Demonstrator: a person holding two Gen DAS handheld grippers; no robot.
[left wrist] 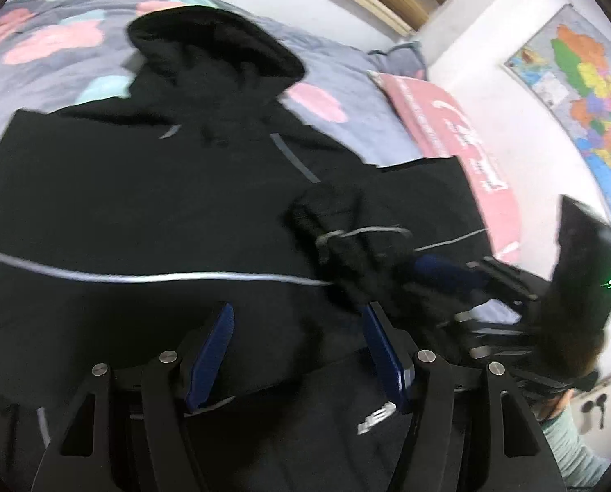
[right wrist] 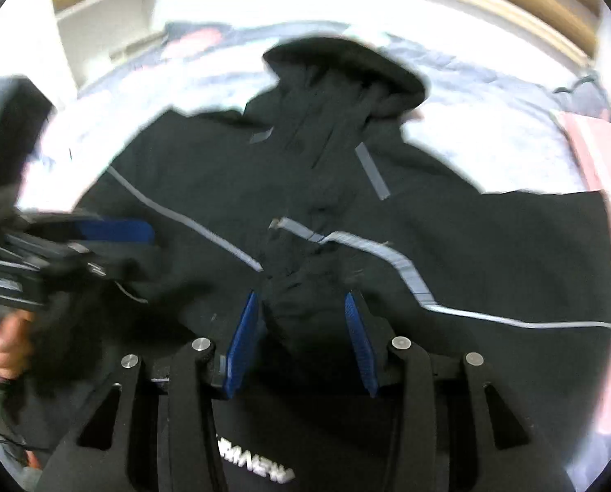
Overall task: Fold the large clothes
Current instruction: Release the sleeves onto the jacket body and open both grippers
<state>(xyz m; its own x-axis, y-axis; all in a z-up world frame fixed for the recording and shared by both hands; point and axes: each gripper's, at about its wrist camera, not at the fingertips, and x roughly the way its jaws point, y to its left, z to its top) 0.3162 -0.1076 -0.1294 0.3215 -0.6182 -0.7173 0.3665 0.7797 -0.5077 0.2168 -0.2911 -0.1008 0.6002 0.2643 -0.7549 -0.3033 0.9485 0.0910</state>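
Note:
A large black hooded jacket (left wrist: 141,205) with thin grey piping lies spread on the bed, hood (left wrist: 211,41) at the far end; it also shows in the right wrist view (right wrist: 489,254). My left gripper (left wrist: 299,320) is open and empty above the jacket's lower body. My right gripper (right wrist: 301,311) is open with a bunched black sleeve cuff (right wrist: 305,303) lying between its fingers; it shows from the side in the left wrist view (left wrist: 391,270), by the raised cuff (left wrist: 338,221).
The bed has a grey cover with pink and teal patches (left wrist: 51,45). A pink pillow (left wrist: 461,139) lies at the right. A coloured map (left wrist: 584,82) hangs on the white wall. White shelves (right wrist: 108,12) stand beyond the bed.

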